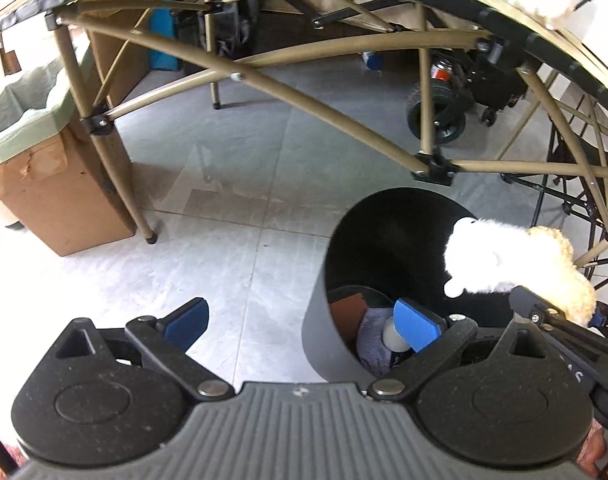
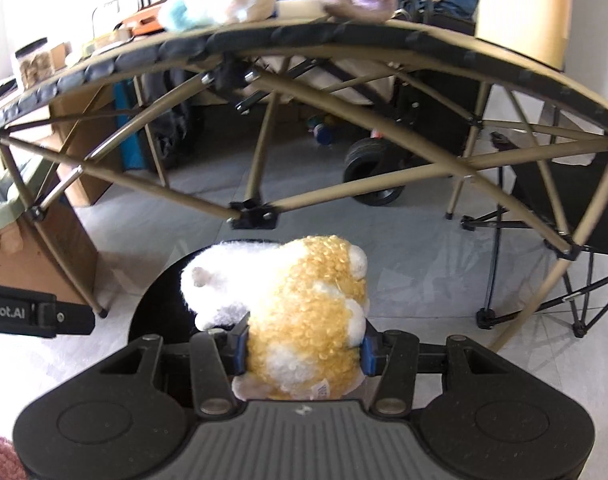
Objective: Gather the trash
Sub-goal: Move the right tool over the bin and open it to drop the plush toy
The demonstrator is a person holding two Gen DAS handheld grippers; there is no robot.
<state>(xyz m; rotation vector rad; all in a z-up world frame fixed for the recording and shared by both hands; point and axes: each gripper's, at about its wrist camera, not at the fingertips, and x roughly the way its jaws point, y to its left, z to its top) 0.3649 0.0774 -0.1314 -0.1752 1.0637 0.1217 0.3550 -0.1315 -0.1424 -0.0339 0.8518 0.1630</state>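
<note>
1. Your left gripper (image 1: 302, 326) has its jaws spread wide, blue pads (image 1: 418, 326) apart with nothing between them
2. Your right gripper (image 2: 304, 350) is clamped, both pads pressed into the plush toy (image 2: 300, 312) it holds out ahead

left gripper (image 1: 304, 326) gapes empty at 6 o'clock; bin (image 1: 320, 320) at 5 holds scraps, a plush (image 1: 504, 260) hangs over its rim at 4 o'clock.

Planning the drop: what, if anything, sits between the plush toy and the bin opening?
Nothing visible. The right gripper holds the plush toy over the open black bin; items lie only at its bottom, and the open left gripper is beside the rim.
</note>
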